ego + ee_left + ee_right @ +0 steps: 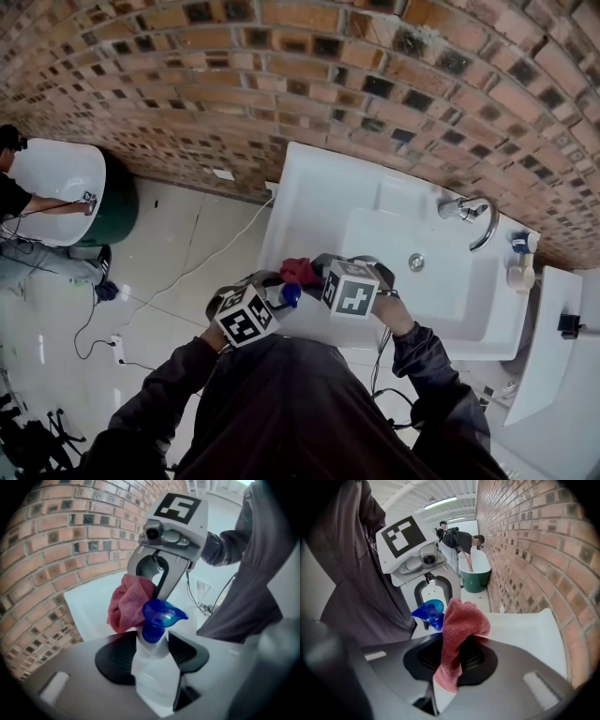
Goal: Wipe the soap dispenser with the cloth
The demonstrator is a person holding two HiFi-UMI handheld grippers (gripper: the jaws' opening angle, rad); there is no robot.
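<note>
Soap dispenser (152,667): white bottle with a blue pump head, upright between the jaws of the left gripper (152,654), held up over the near edge of the sink (309,202).
Left gripper state: both dark pads press on the bottle below its neck, the jaws standing partway apart around it.
Cloth (457,634): red-pink and bunched, rising out of the right gripper (452,660); its top fold sits right beside the blue pump head, and whether they touch cannot be told.
Right gripper state: jaws narrow, pinching the cloth low down, with a corner hanging beneath.
Grippers together: facing each other, close, marker cubes side by side in the head view.
Sink surroundings: white basin against a brick wall (281,84), chrome tap (478,220) at its back right, small bottle (518,272) on the right corner.
Further off: pale floor (169,244) with a white cable (216,251); another person (14,202) at a white tub (56,183), far left.
</note>
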